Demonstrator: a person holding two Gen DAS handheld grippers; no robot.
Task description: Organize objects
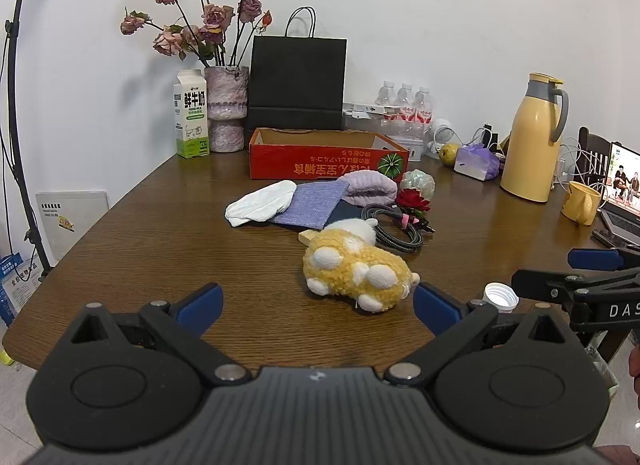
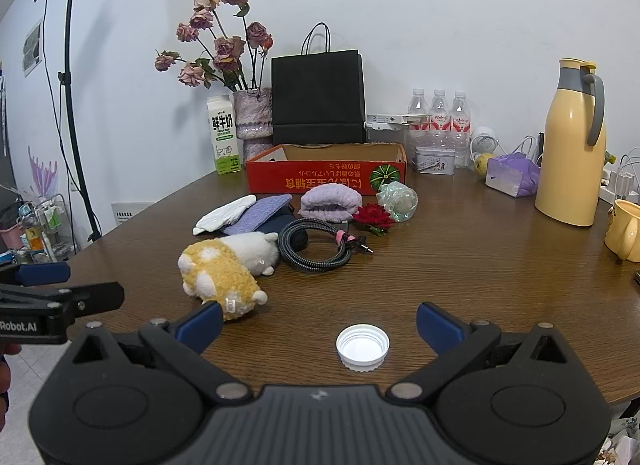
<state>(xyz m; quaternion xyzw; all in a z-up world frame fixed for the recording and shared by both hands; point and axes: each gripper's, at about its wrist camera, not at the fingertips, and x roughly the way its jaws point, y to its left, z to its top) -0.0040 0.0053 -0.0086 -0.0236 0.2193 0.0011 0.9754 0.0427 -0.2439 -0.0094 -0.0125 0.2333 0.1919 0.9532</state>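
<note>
**Both grippers held wide over the counter**

The left gripper [image 1: 318,303] was held with jaws spread, nothing between them; the plush toy [image 1: 356,269] lay just ahead on the counter [image 1: 160,233]. The right gripper [image 2: 320,323] was likewise spread, a white cap [image 2: 362,347] lying untouched between its jaws. Farther back, a cable [image 2: 320,245], cloths [image 2: 256,213] and a red flower [image 2: 374,217] were seen before the red box [image 2: 320,177].

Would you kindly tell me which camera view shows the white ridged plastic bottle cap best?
The right wrist view: the white ridged plastic bottle cap lies whole, open side up, on the table ahead of the camera. The left wrist view shows it only at the right, small and partly hidden.
</note>
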